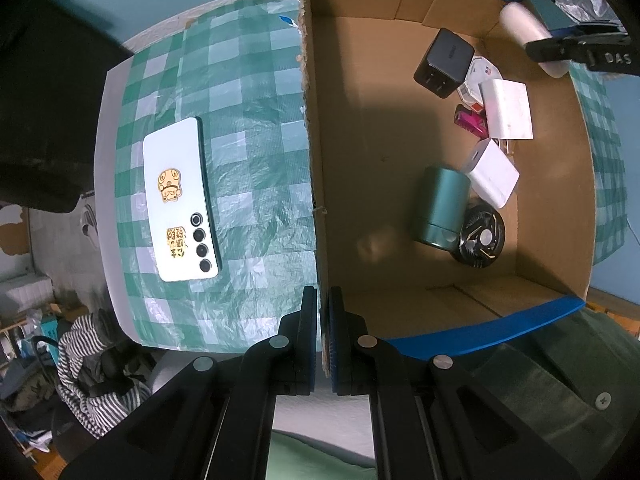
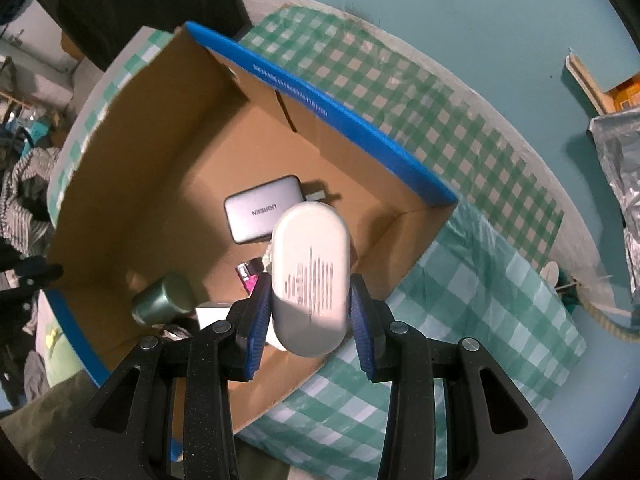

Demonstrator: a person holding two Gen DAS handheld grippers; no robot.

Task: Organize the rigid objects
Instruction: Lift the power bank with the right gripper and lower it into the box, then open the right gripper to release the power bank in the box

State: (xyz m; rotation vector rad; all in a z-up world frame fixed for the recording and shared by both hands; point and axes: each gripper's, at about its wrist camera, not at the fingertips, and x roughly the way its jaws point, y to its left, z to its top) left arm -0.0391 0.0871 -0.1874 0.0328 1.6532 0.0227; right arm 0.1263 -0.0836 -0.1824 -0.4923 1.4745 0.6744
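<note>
Chargers, one marked UGREEN (image 2: 260, 213), crowd the cardboard box (image 2: 120, 184); right gripper (image 2: 311, 307) clamps a white power bank (image 2: 310, 280) above it. Left gripper (image 1: 323, 344) pinches the box wall. Phone (image 1: 180, 200) lies on the worktop.

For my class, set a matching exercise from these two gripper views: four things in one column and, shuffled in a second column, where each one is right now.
Things:
1. white phone
2. white oval case
3. green cylinder
4. left gripper

Places:
A. lying inside the cardboard box
B. astride the box's side wall, fingers close together
C. held between the right gripper's fingers above the box
D. on the checked tablecloth outside the box

Pairs: 1-D, 2-C, 3-A, 4-B
</note>
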